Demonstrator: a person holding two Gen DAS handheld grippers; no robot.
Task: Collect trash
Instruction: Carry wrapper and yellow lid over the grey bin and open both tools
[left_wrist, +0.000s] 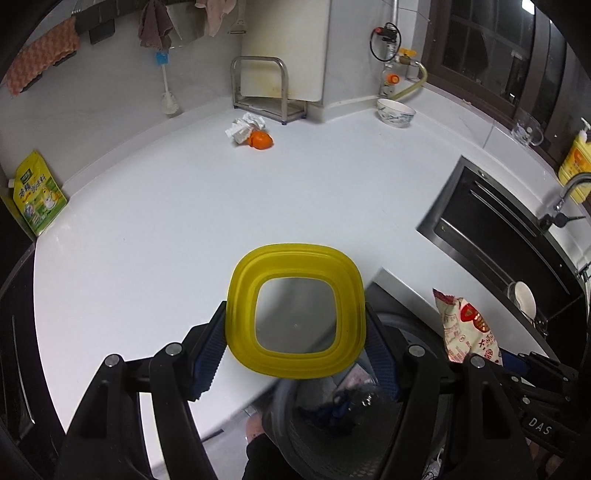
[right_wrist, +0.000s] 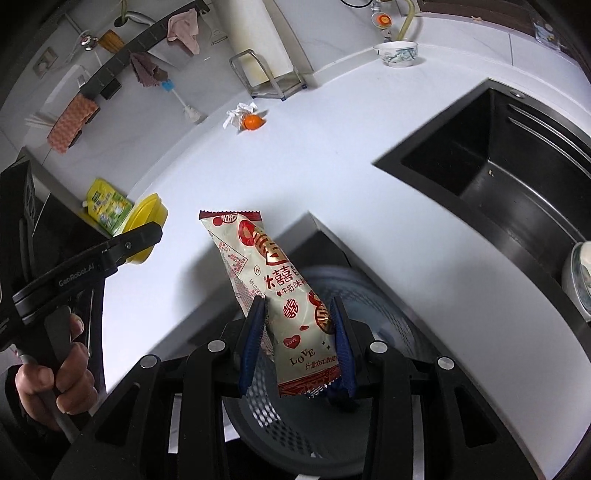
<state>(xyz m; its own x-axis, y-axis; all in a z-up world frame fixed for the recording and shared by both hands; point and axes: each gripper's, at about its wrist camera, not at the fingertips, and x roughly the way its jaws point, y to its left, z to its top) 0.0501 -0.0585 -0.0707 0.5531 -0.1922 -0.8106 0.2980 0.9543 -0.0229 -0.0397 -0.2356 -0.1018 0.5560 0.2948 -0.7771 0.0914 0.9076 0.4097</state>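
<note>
My left gripper is shut on a yellow plastic container, held over the counter's front edge; it also shows in the right wrist view. My right gripper is shut on a red-and-cream snack wrapper, held above a grey mesh trash bin. The wrapper also shows in the left wrist view, and the bin sits below the counter with dark trash inside. A crumpled white tissue and an orange peel lie at the counter's back.
White counter with a black sink at right. A green-yellow pouch stands at left, a bowl and a metal rack at the back, a yellow bottle by the tap.
</note>
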